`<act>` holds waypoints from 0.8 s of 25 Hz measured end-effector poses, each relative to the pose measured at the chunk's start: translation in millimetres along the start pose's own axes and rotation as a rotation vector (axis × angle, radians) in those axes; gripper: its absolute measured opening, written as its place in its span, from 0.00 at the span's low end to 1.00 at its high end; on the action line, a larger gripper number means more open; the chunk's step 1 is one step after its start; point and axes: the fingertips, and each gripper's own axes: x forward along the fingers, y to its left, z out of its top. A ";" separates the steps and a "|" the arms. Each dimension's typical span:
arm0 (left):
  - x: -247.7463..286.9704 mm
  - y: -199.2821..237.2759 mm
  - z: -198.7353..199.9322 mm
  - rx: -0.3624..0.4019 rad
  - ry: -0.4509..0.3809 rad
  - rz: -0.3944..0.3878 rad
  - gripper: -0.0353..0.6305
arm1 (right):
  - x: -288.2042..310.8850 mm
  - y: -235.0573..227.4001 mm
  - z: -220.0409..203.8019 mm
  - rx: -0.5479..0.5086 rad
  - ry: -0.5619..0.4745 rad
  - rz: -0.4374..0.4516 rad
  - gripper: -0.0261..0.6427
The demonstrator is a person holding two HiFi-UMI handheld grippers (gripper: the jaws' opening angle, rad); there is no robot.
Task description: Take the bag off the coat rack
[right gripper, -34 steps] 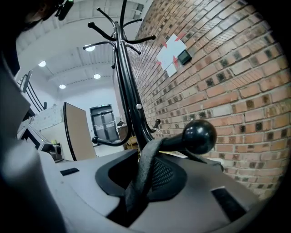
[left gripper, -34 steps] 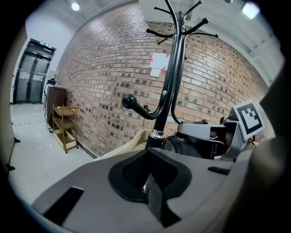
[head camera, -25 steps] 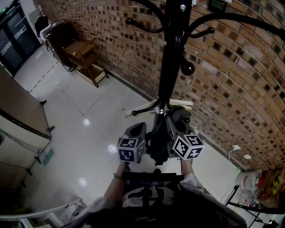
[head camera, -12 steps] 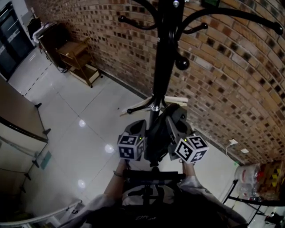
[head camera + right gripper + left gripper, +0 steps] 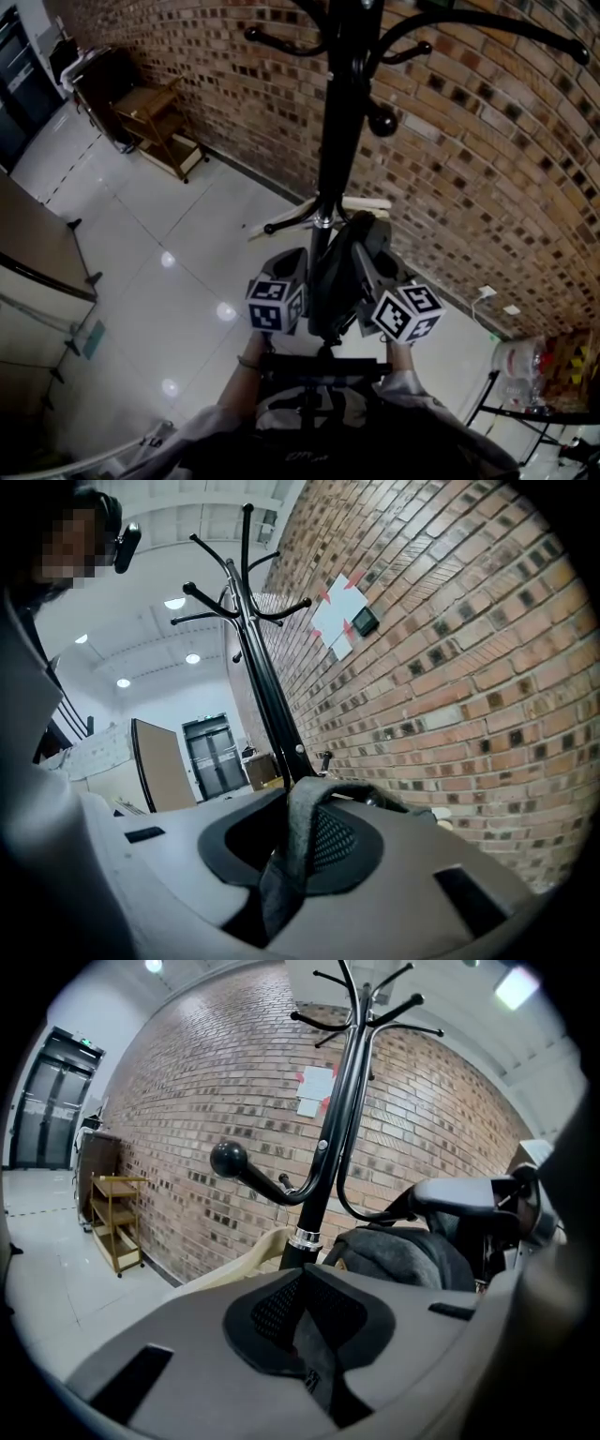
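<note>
Grey strap (image 5: 302, 810) between right gripper (image 5: 292, 855) jaws, seemingly pinched; indistinct from overhead.

Glossy black metal on the coat rack (image 5: 337, 112), bright chrome at its collar (image 5: 304, 1238). Soft, matt grey cloth for the bag (image 5: 403, 1252) and its strap (image 5: 292, 855). Rough brick wall (image 5: 469, 169), shiny smooth floor tiles (image 5: 141, 272), plain wood on the shelf cart (image 5: 155, 117).
</note>
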 end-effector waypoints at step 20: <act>15.4 -27.8 -13.8 0.021 0.042 -0.086 0.06 | -48.2 -57.0 -61.1 0.118 0.063 -0.183 0.12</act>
